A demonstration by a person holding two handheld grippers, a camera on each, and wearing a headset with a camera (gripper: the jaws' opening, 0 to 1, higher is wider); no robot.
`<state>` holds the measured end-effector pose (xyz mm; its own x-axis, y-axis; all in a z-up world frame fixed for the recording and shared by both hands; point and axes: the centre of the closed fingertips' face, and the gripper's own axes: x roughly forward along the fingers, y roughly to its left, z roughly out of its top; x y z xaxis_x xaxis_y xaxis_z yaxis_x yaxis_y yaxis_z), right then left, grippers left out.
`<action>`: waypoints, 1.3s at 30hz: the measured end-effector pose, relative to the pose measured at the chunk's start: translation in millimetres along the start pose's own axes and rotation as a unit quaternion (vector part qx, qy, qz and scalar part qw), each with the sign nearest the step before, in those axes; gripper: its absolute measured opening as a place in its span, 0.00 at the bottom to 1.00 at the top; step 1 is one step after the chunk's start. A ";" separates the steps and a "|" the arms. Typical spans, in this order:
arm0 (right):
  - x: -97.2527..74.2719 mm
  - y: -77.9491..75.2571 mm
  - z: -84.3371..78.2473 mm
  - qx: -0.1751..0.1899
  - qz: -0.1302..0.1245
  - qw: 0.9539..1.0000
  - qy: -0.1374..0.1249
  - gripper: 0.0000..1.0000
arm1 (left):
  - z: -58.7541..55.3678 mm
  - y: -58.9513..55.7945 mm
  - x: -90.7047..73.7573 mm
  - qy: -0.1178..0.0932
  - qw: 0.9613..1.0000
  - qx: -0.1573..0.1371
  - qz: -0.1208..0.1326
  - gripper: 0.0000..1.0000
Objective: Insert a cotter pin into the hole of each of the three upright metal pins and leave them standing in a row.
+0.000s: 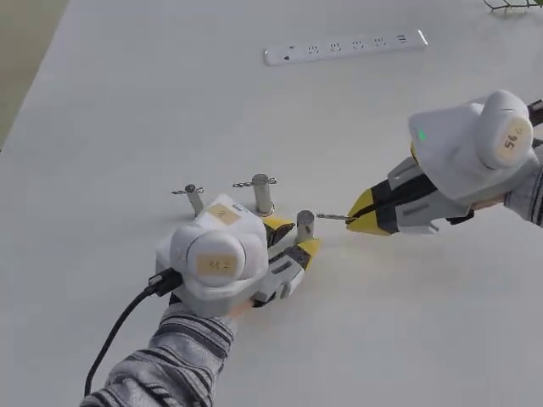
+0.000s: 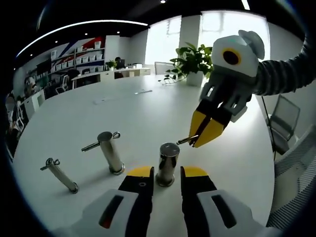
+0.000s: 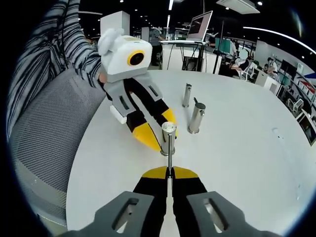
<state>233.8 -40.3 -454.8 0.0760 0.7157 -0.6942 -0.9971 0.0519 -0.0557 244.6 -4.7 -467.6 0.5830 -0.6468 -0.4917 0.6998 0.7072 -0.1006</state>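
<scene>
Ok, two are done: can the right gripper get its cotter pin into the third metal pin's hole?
Probably yes: the cotter pin in the right gripper points at the third metal pin near its top, nothing between; the left gripper grips its base.

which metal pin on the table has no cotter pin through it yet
On the white table, nearer than the power strip, stand three metal pins. It is the end pin between the jaws of the left claw, where the right claw holds a cotter pin. Its top is bare; the other two pins carry theirs.
</scene>
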 end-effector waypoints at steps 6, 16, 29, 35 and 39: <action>3.8 2.0 -0.5 -0.004 0.006 1.000 0.003 0.00 | 0.1 -1.5 3.3 -0.002 1.000 -0.019 0.003 0.16; 6.6 0.5 3.2 -0.017 0.008 1.000 0.010 0.00 | -3.7 -1.1 5.3 -0.003 0.999 -0.038 0.015 0.14; 5.1 1.0 6.6 -0.043 0.010 0.998 0.046 0.00 | -6.9 2.1 6.6 -0.007 0.998 -0.051 0.030 0.11; 5.7 -0.2 6.9 -0.052 0.010 0.997 0.056 0.00 | -7.7 2.2 7.3 -0.007 0.999 -0.037 0.033 0.11; 7.6 -0.8 6.4 -0.051 0.010 0.997 0.061 0.00 | -8.1 2.6 8.2 -0.006 0.999 -0.023 0.033 0.10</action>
<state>235.1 -30.5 -455.4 0.0620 0.6249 -0.7783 -0.9933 -0.0375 -0.1093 247.9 -5.8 -478.9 0.6327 -0.6011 -0.4882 0.6399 0.7609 -0.1075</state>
